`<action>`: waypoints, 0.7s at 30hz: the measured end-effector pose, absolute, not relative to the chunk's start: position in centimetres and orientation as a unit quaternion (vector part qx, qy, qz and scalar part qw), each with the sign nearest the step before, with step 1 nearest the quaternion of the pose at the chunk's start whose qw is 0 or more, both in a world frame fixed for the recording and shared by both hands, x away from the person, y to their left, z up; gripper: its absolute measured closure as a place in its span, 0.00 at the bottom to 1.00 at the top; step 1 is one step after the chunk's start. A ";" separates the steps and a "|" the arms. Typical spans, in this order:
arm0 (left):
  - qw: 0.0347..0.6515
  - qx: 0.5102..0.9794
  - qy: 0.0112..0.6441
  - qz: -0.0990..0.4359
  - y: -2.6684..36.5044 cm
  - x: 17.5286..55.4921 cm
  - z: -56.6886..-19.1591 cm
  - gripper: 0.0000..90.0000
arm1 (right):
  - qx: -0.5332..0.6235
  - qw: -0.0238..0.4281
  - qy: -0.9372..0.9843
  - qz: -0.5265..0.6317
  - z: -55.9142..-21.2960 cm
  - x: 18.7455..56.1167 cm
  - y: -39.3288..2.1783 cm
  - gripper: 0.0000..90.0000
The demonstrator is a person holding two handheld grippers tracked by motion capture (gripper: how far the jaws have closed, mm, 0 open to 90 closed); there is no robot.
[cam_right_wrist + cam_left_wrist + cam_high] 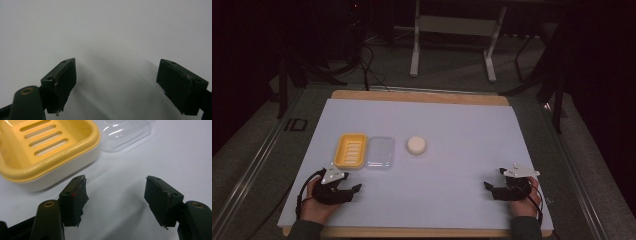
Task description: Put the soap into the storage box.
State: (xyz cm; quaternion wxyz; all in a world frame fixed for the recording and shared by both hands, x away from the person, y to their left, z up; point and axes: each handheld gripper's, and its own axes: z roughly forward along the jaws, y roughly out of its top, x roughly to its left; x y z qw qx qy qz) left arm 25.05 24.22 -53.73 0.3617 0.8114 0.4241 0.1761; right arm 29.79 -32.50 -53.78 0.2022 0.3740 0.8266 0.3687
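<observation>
Yellow plastic makes up the soap dish (pixel 47 150), which sits just in front of my left gripper (pixel 116 195), beside the clear lid (pixel 125 133). My left gripper's jaws are spread with nothing between them. So are my right gripper's (pixel 116 82). I think the dish is light, hard and a bit slippery. I would grab its rim.

In the left gripper view, the yellow slotted plastic soap dish (pixel 47 147) is running off the top and left edges, and the clear plastic lid (pixel 125 132) beside it is getting cut by the top edge. From the high view, the small round white soap bar (pixel 416 145) is looking too tiny for surface detail, and the room behind the table is sinking into darkness.
</observation>
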 end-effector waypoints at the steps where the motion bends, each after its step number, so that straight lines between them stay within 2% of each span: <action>1: 0.362 0.813 0.422 0.175 24.1 25.0 -53.7 0.39 | 0.371 0.203 0.825 0.375 -53.8 29.7 -32.6 0.18; 21: 0.368 0.821 0.409 0.152 23.2 25.7 -53.0 0.42 | 0.361 0.229 0.819 0.382 -53.7 29.2 -32.5 0.18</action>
